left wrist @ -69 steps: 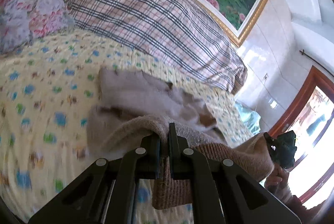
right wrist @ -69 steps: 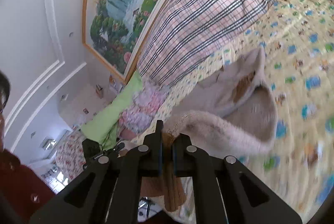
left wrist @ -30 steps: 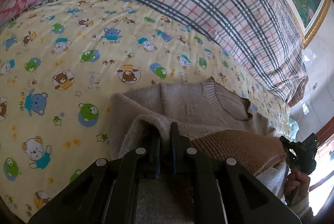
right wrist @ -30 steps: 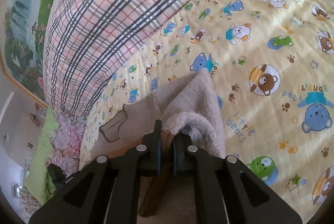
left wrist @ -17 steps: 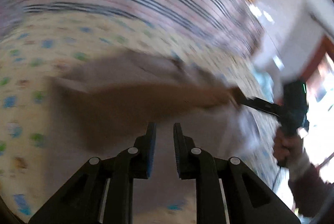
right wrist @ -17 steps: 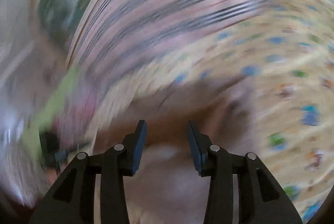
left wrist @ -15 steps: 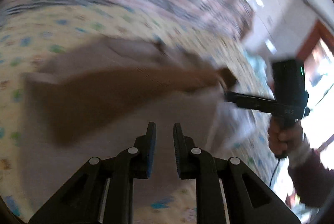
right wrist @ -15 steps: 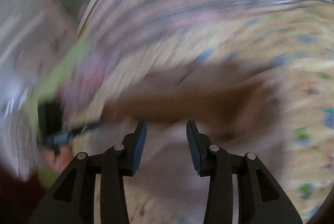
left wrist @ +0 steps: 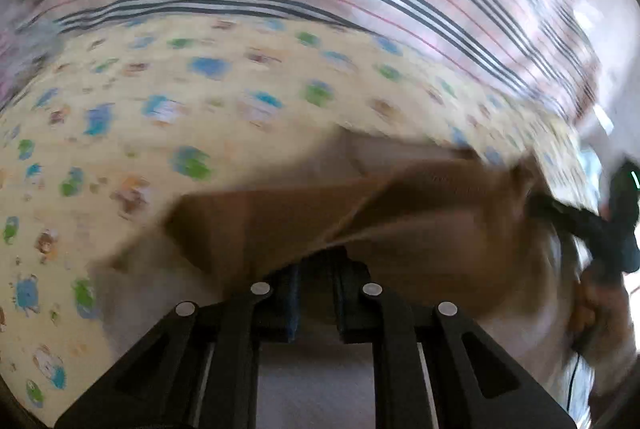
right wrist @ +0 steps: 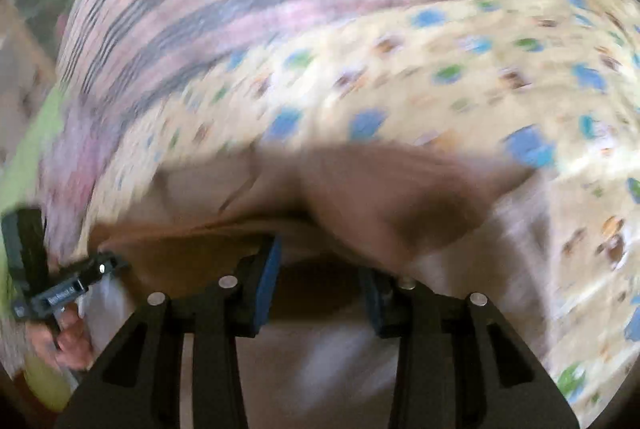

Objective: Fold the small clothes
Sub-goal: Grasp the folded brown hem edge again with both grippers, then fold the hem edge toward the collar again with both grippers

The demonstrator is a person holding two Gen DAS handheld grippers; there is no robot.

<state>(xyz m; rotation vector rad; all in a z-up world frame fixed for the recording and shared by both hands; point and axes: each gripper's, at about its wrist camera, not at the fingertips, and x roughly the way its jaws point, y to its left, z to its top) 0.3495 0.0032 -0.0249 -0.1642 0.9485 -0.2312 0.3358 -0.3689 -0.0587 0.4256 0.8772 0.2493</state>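
Blur degrades both views. Left wrist view: left gripper jaws narrowly apart, having just closed slightly; the small beige-and-brown knitted sweater drapes over the fingertips, so whether it is pinched cannot be told. It lies ahead on the yellow bear-print bedsheet. Right wrist view: right gripper stands open and holds nothing, sweater just beyond its tips. Judgement: re-grip the folded edge squarely before the next fold.
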